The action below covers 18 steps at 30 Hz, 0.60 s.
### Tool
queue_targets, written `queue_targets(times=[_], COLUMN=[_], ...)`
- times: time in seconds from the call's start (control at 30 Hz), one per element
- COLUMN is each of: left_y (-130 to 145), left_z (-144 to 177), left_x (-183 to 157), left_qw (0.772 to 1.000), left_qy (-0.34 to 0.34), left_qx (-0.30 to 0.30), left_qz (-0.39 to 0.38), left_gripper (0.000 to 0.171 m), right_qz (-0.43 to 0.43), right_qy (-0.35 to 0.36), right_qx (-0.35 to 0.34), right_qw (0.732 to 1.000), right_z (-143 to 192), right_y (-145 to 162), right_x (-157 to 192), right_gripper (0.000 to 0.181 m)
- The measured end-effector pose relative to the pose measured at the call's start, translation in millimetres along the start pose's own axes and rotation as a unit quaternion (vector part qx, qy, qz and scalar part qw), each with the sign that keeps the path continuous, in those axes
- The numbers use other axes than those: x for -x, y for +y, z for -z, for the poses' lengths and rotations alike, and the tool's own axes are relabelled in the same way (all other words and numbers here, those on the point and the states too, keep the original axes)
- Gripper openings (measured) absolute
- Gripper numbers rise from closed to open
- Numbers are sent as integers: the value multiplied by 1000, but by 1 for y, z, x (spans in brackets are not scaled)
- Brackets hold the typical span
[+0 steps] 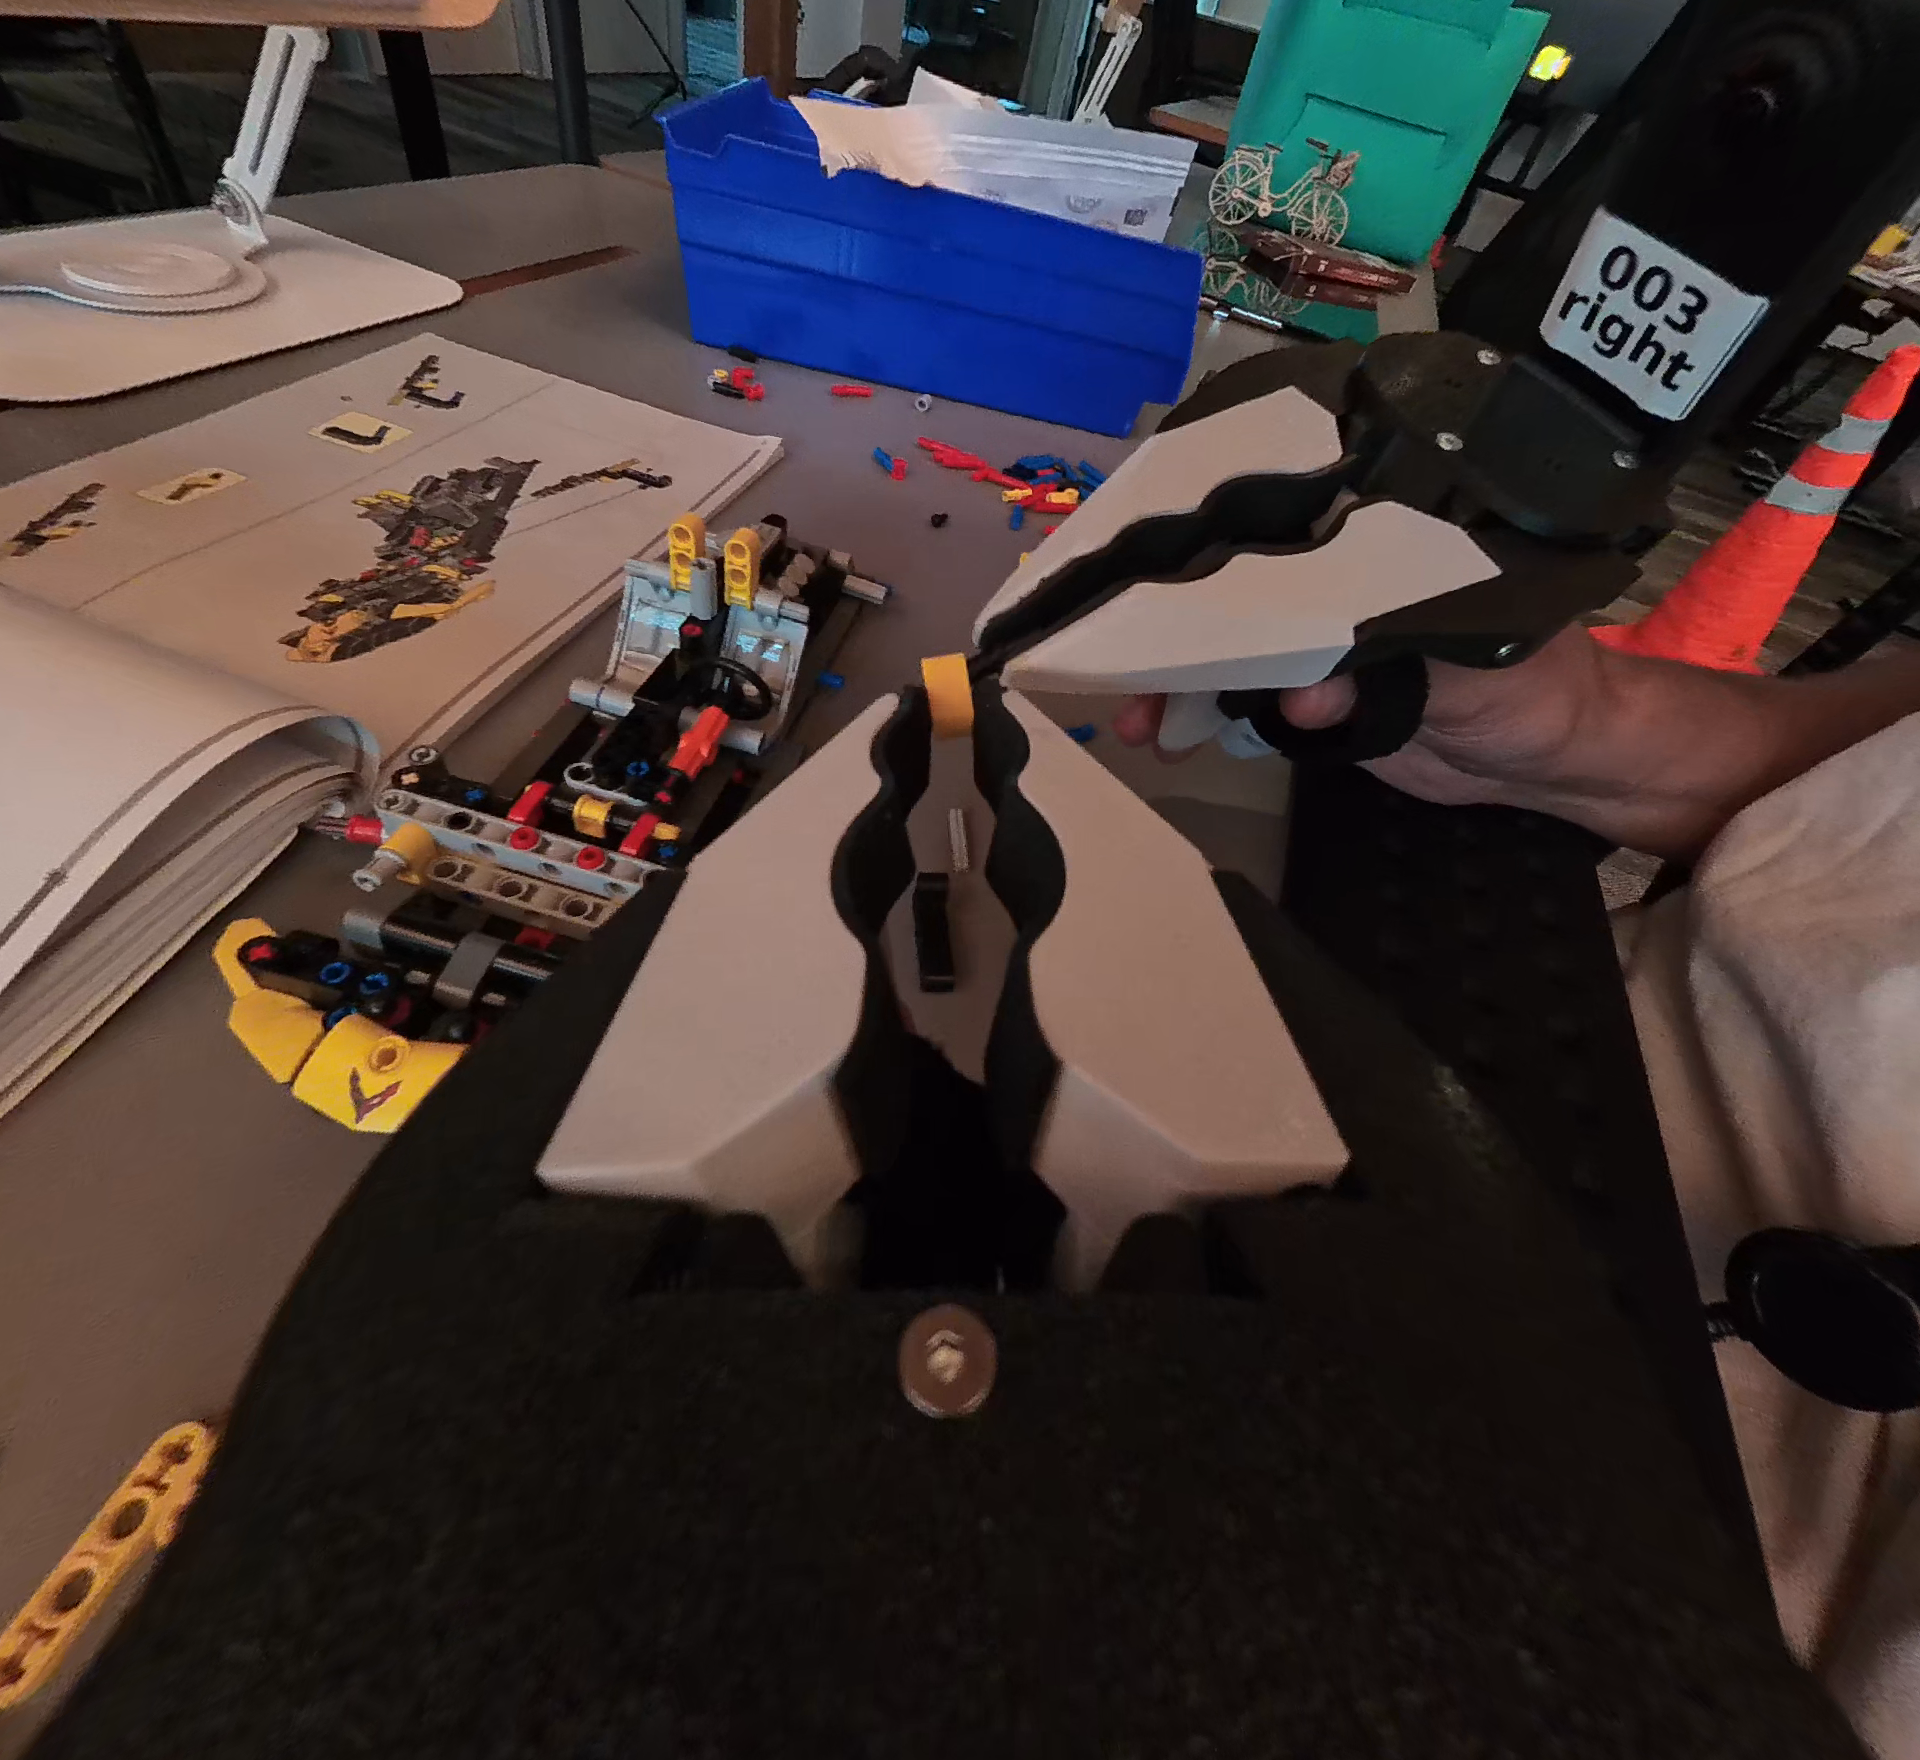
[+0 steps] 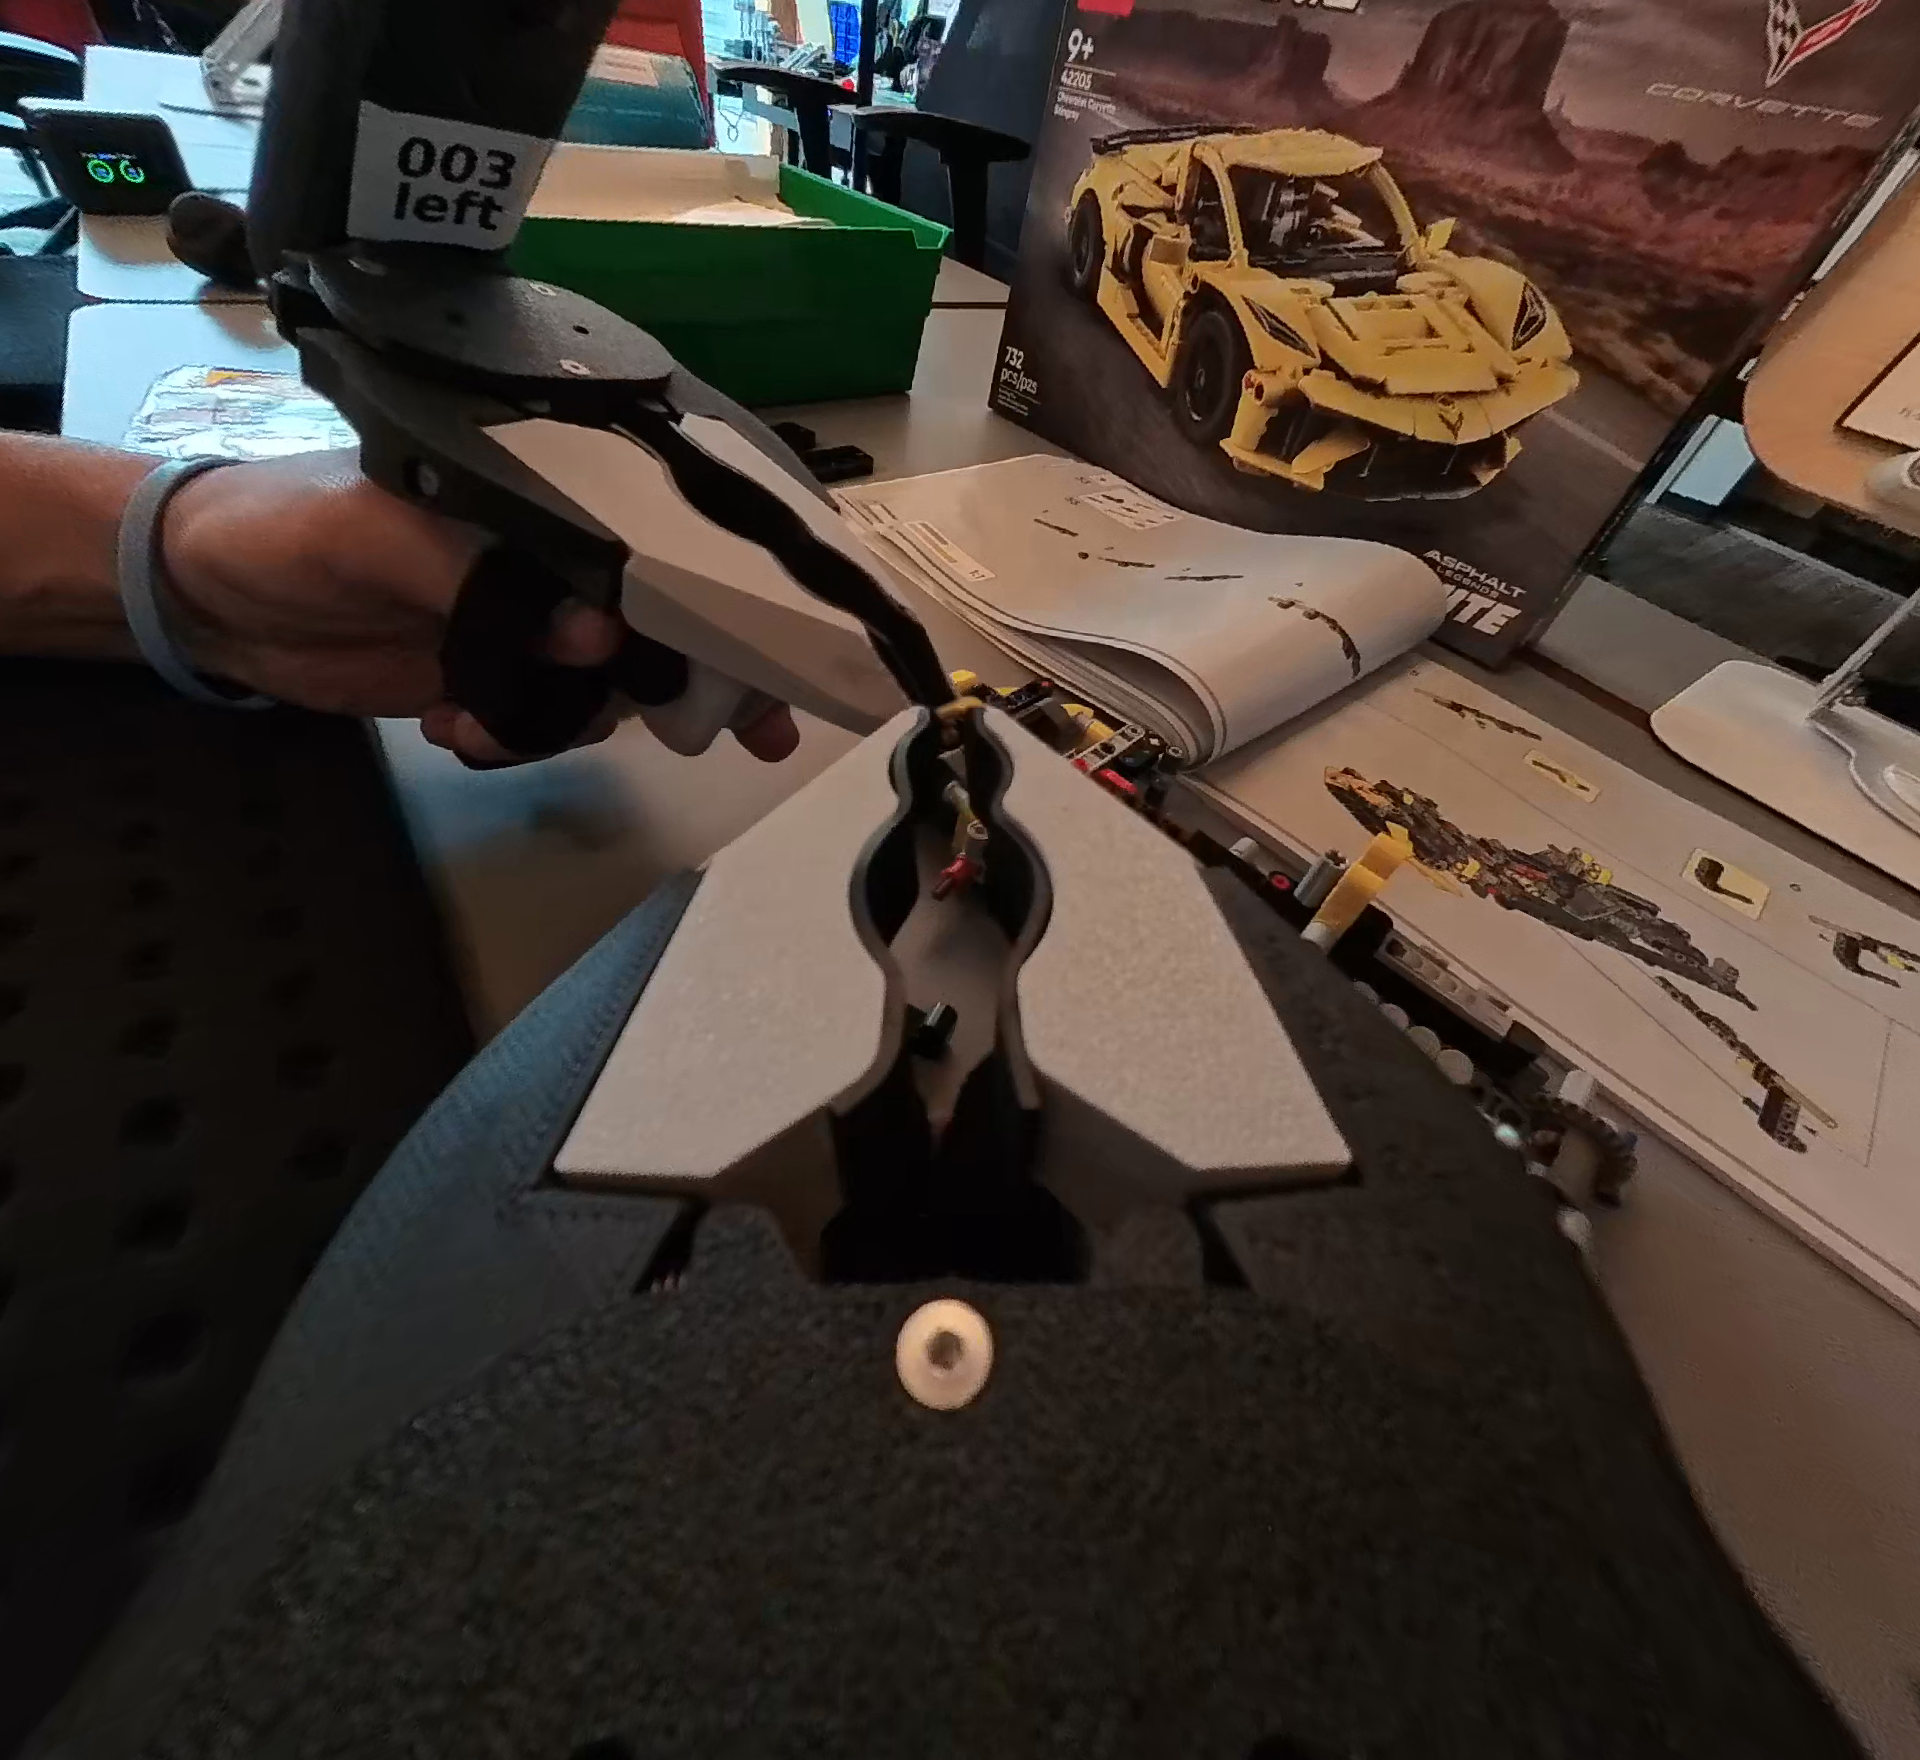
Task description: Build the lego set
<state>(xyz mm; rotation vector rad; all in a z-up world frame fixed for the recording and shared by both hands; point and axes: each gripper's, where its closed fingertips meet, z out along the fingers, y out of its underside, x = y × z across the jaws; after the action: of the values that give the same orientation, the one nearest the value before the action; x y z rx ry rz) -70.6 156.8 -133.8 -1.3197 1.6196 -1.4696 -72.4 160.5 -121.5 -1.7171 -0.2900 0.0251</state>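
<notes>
The left claw grips a small yellow bush above the surface — the right claw, clenched, touches it, right of the half-built car chassis.

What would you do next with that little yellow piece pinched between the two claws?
Probably ease the right gripper open and draw it back: the yellow piece already sits clamped at the left gripper tips, with the right tips meeting it from the side, so the handover looks nearly done.
</notes>
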Motion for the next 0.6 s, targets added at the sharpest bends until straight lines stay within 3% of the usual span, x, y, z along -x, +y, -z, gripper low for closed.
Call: queue_targets(times=[0.3,0.4,0.6], left_y=[-3,-13,-31], left_z=[-1,-4,-7], left_x=[0,2,2], left_qw=[1000,997,991], left_qy=[-19,-67,-105], left_qx=[-7,-31,-84], left_qz=[-8,-32,-3], left_gripper=[6,6,6], right_qz=[-1,-74,-202], right_qy=[6,13,4], right_qx=[-10,-41,-123], right_qw=[1000,996,972], right_z=[0,1,5], right_y=[-2,-8,-22], right_x=[-2,-9,-19], right_gripper=[4,4,4])
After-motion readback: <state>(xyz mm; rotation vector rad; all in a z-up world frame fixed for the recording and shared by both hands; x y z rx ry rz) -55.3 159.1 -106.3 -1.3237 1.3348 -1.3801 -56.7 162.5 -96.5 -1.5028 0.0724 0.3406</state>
